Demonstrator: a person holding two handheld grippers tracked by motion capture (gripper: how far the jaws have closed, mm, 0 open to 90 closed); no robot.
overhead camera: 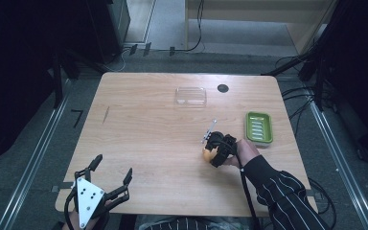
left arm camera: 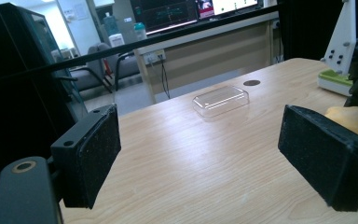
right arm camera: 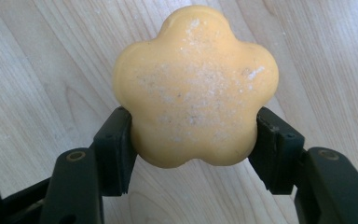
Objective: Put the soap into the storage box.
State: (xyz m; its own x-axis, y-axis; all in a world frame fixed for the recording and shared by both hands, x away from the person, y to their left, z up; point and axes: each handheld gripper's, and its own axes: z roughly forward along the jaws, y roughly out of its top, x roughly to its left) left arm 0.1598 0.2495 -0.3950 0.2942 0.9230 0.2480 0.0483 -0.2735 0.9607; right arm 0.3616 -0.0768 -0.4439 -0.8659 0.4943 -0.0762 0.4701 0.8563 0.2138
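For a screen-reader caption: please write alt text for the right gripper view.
A yellow flower-shaped soap is clamped between the right gripper's two black jaws, above a pale wooden table. Its top face looks dusty and scuffed.

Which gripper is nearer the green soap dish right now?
Right. The right gripper, shut on the yellow flower-shaped soap, sits just left of the green soap dish. The left gripper is open at the table's near-left corner.

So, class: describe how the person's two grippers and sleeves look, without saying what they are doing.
Both grippers are black with two jaws. The left gripper carries a grey three-cornered plate with small dark holes, and its pads are flat, dark and rough-textured. The right gripper has round brass-coloured rivets on its jaw arms, and a black cable trails from it. The sleeve is dark with thin white stripes.
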